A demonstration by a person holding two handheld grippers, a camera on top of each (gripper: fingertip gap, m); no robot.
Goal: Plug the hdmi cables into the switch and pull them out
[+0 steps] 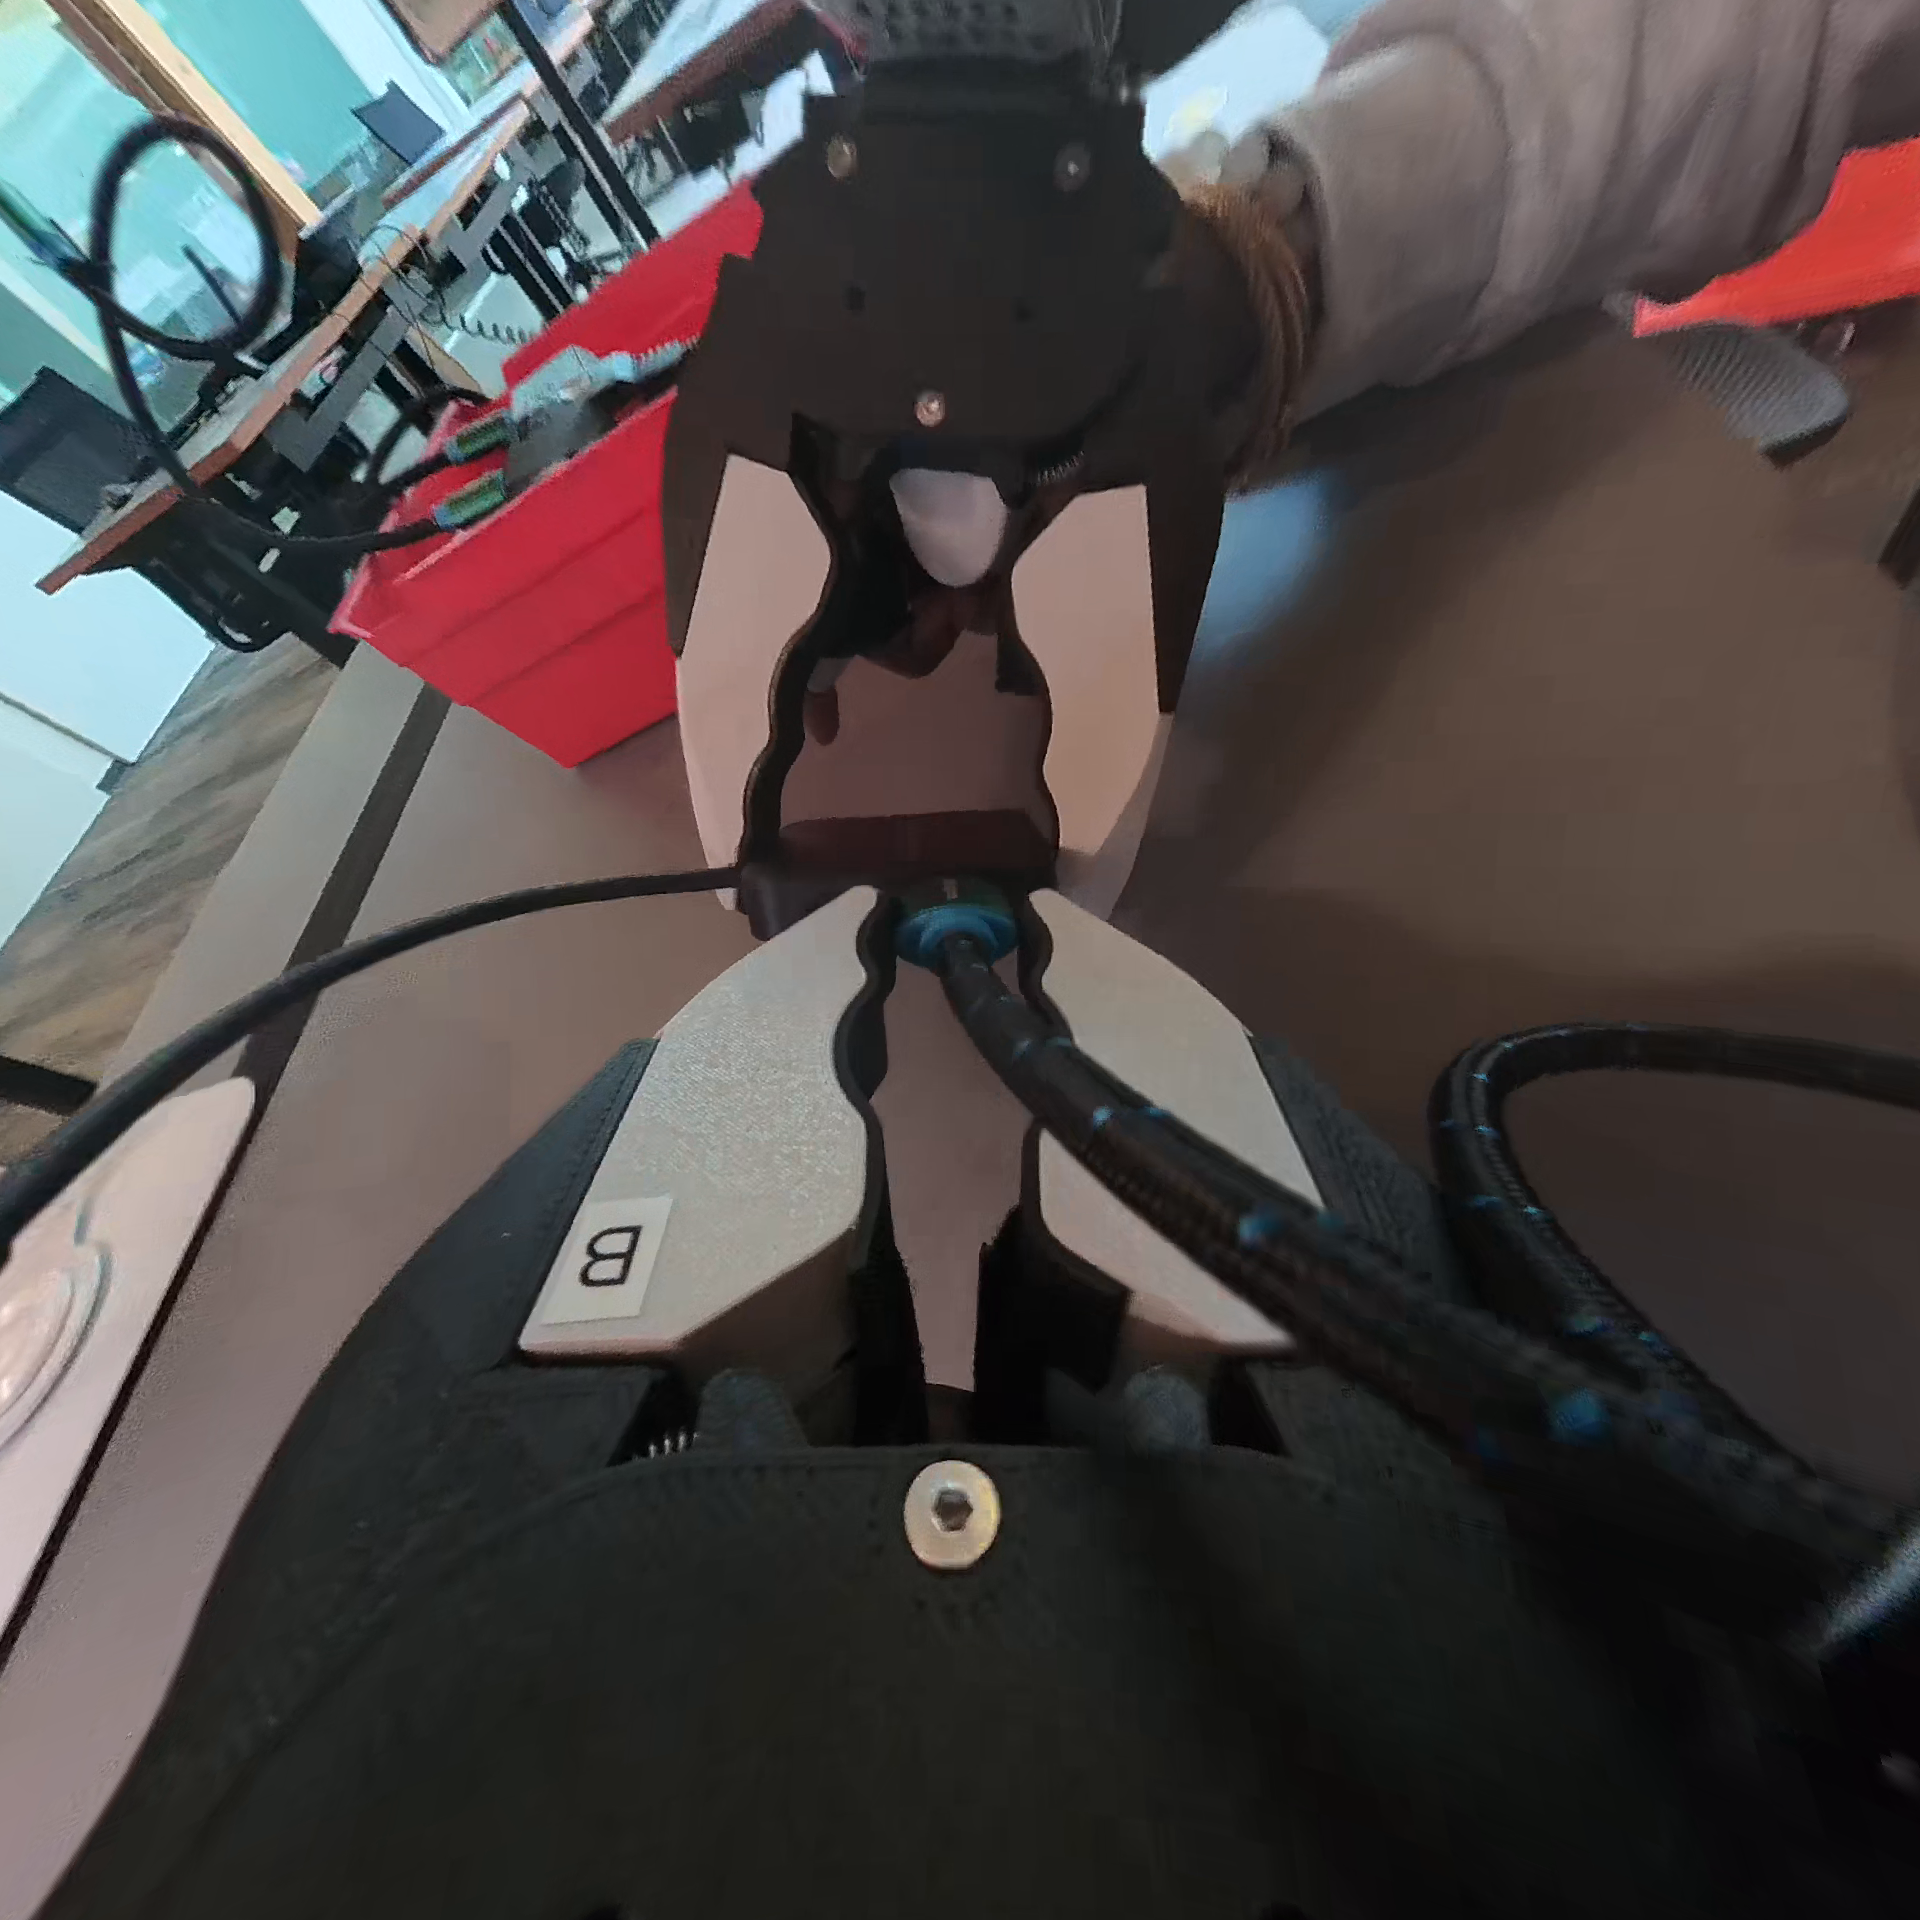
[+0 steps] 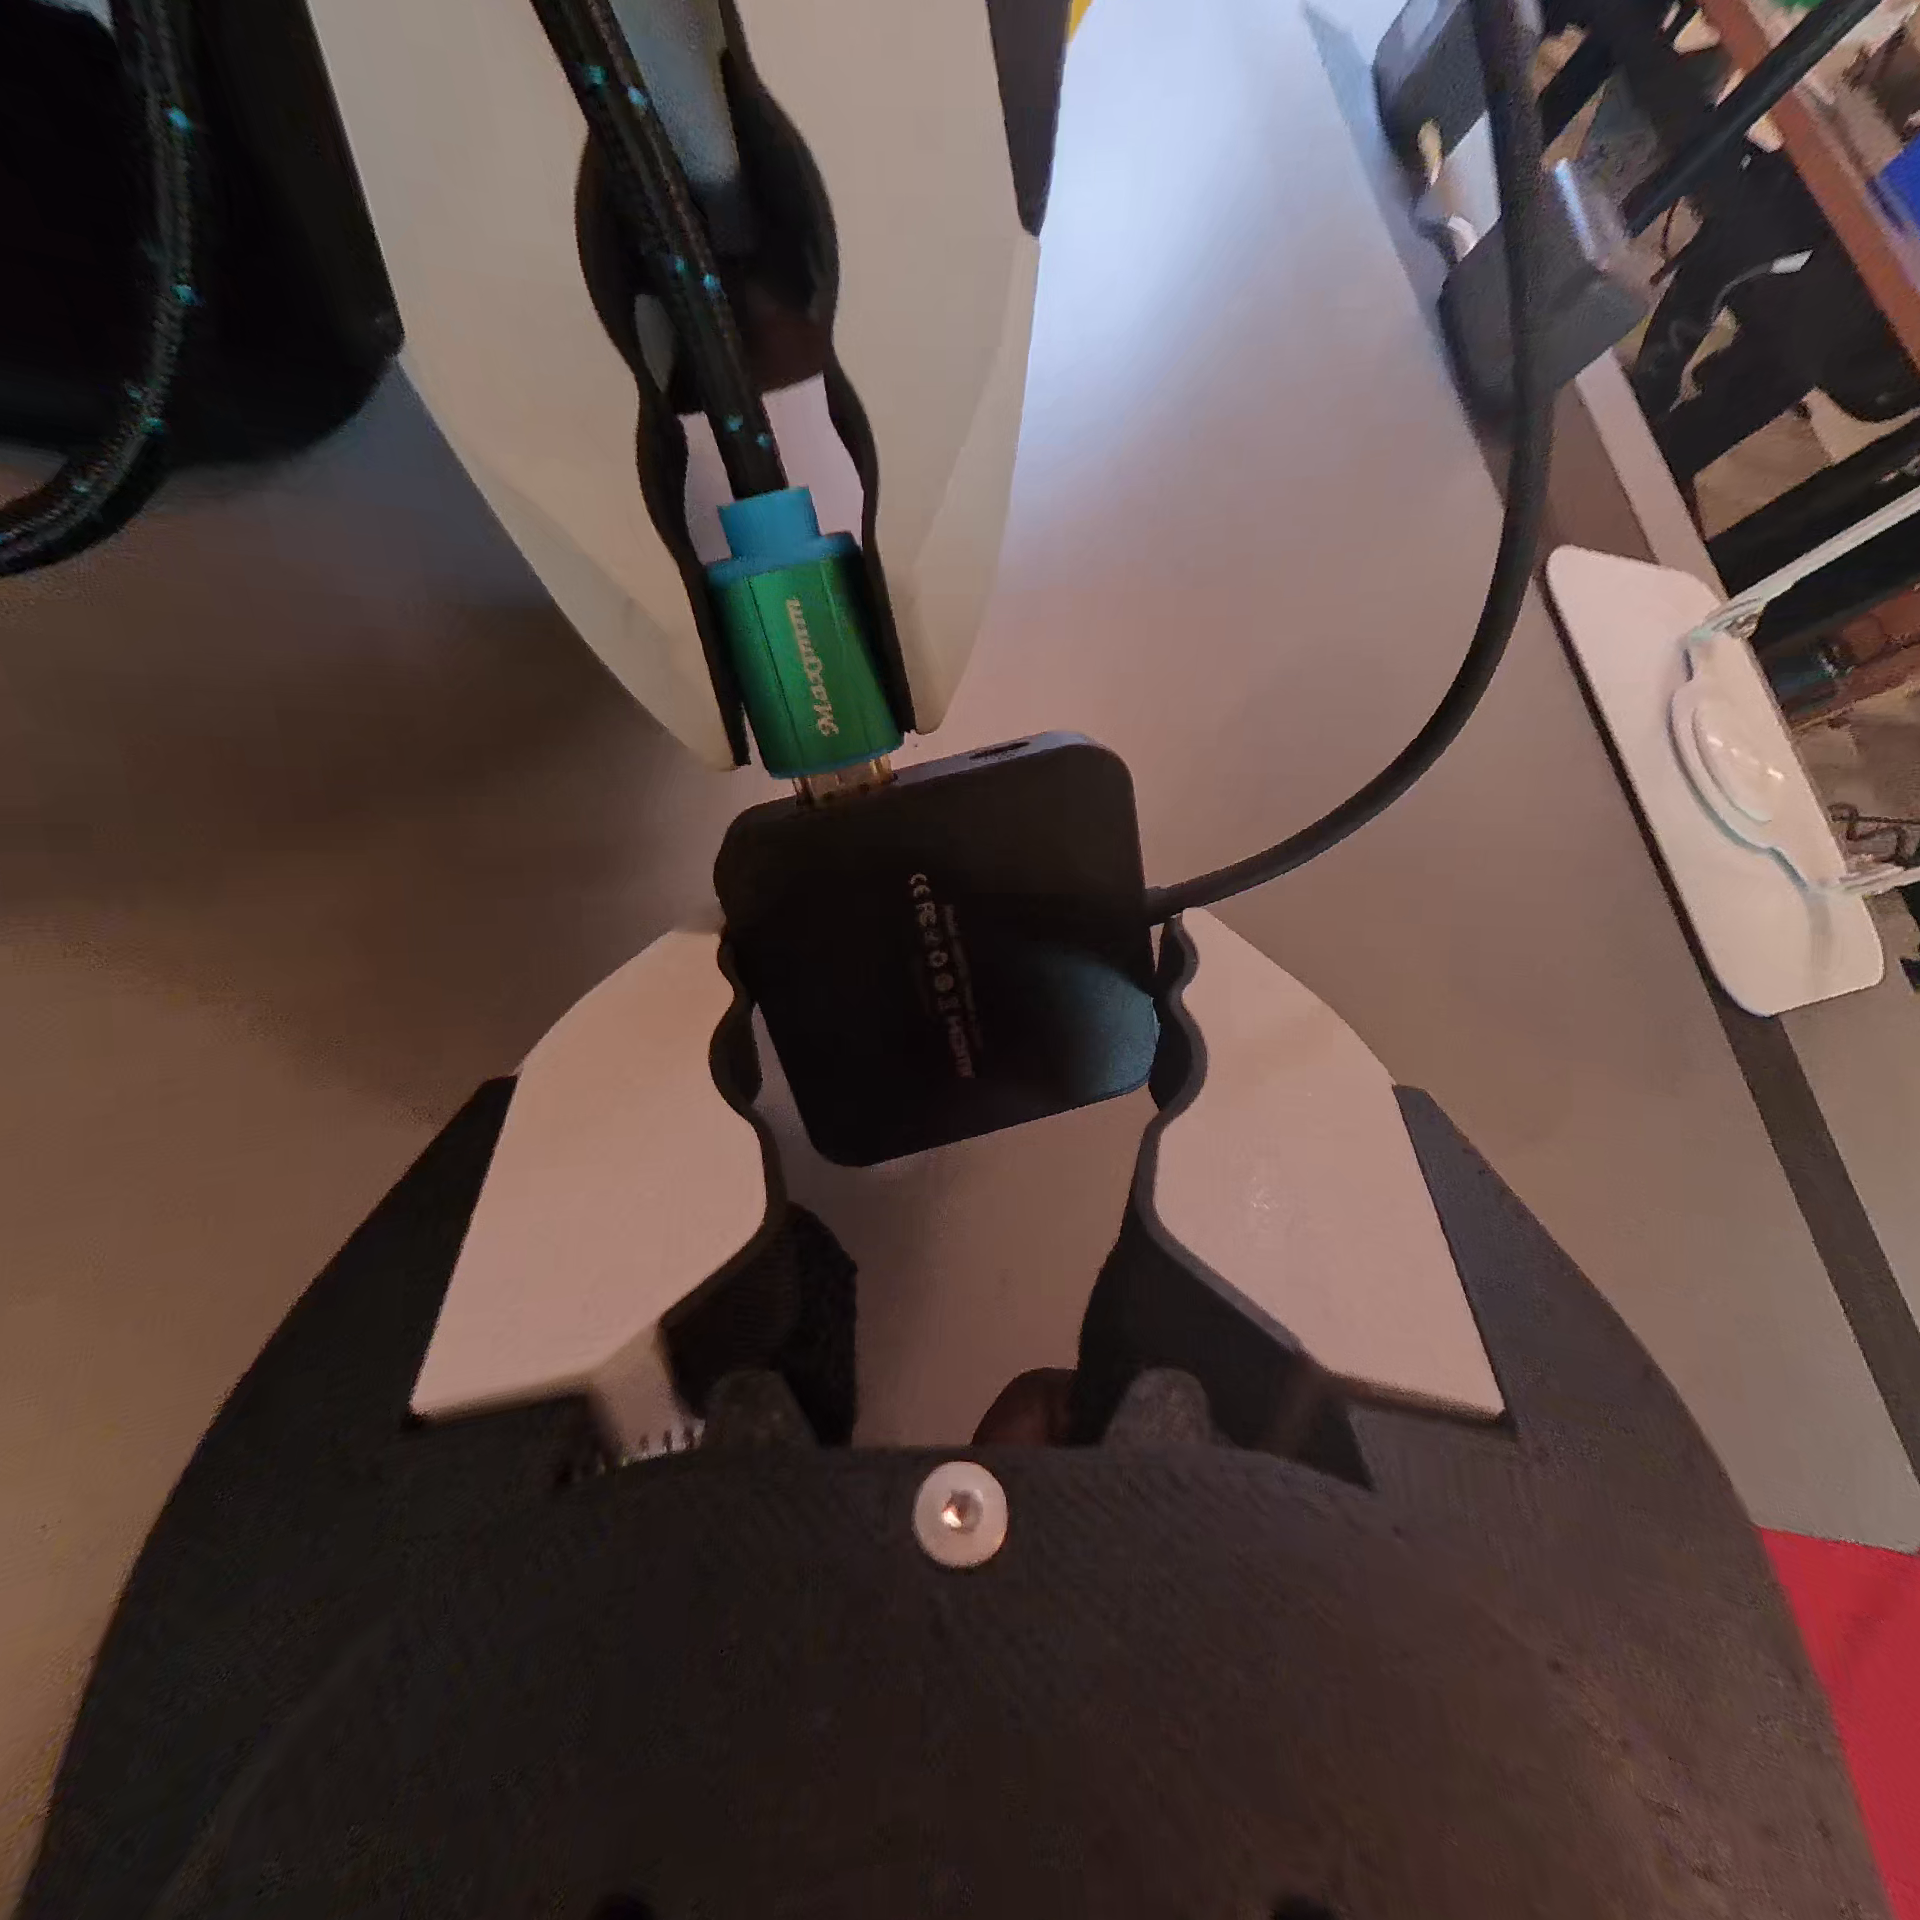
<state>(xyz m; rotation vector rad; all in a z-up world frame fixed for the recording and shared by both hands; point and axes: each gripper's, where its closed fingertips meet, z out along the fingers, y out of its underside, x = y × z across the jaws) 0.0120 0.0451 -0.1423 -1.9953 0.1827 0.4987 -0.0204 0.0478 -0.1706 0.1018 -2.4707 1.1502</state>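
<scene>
Clamping the green HDMI plug [image 2: 816,665] in my left gripper [image 1: 951,920], I'm hiding its body from that camera. Opposite, my right gripper [image 2: 951,997] is squeezing the black switch [image 2: 940,945]; only its view is showing gold contacts partly seated.

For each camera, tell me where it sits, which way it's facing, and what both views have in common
Left wrist view: on the left gripper, facing the right gripper and a sleeve; own fingers clamp the green plug.
Right wrist view: on the right gripper, looking down at the table; own fingers grip the switch.
Shared: plug, switch, both grippers.
</scene>
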